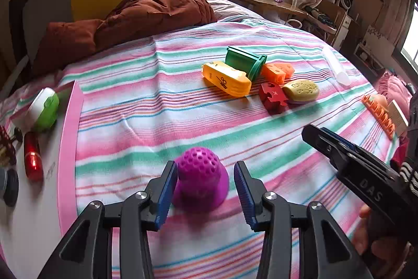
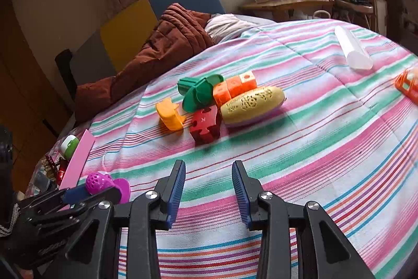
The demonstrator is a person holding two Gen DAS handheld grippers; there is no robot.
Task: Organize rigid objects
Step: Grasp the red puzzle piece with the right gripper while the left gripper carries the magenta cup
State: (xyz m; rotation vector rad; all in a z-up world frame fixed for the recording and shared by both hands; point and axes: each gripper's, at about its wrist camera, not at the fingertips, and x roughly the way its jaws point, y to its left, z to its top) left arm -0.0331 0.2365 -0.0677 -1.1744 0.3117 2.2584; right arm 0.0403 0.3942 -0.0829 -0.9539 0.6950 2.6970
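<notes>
Crowding beyond purple dome (image 1: 200, 178): toy cluster (image 1: 261, 80)

striped woven cloth on the bedspread (image 1: 162, 96), matt and faintly ribbed. quilted brown fabric on the comforter (image 1: 156, 4), soft and dull. smooth plastic, dimpled with round holes, on the magenta dome toy (image 1: 199, 174). glossy yellow-orange plastic on the clipper-shaped case (image 1: 226, 79); matt green plastic on the ridged cup (image 1: 244, 60). embossed, rough-looking tan face on the oval block (image 2: 252, 105). ribbed blue pads and matt black plastic with shiny metal bolts on the left gripper (image 1: 205, 194).
</notes>
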